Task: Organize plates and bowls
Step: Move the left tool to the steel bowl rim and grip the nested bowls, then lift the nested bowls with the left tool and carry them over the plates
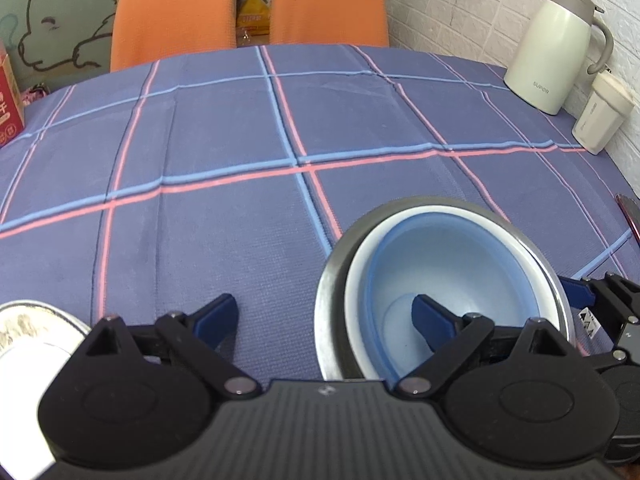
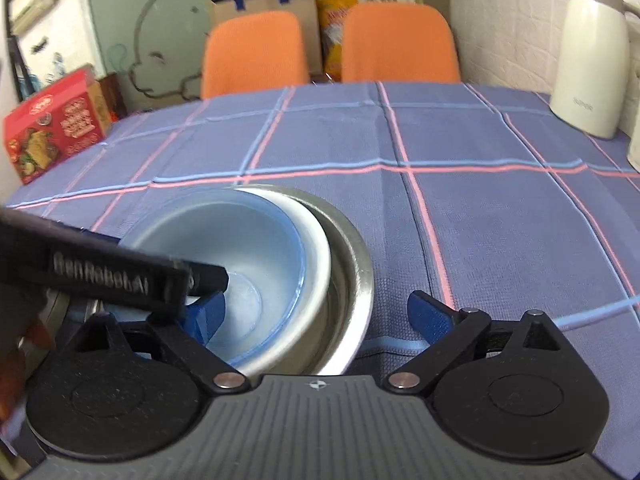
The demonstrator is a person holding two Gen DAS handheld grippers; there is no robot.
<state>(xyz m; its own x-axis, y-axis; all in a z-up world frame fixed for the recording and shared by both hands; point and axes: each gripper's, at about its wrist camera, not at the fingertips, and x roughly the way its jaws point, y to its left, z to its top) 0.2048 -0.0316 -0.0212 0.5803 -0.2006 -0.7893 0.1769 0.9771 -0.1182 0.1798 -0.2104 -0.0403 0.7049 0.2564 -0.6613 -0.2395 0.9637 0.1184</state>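
Note:
Three bowls sit nested on the checked tablecloth: a steel bowl (image 1: 332,280) (image 2: 352,264) outermost, a white bowl (image 1: 360,280) (image 2: 316,248) inside it, and a blue bowl (image 1: 452,264) (image 2: 224,236) innermost. My left gripper (image 1: 324,316) is open and straddles the stack's left rim, its right finger down in the blue bowl and its left finger over the cloth. My right gripper (image 2: 318,316) is open too and straddles the opposite rim, with one finger inside the blue bowl. Neither pad presses on a wall. A silver-rimmed plate (image 1: 24,332) lies at lower left.
A white thermos jug (image 1: 552,48) (image 2: 592,56) and a white cup (image 1: 600,116) stand by the brick wall at the right. A red box (image 2: 56,128) sits at the table's left edge. Two orange chairs (image 1: 172,12) stand behind the table.

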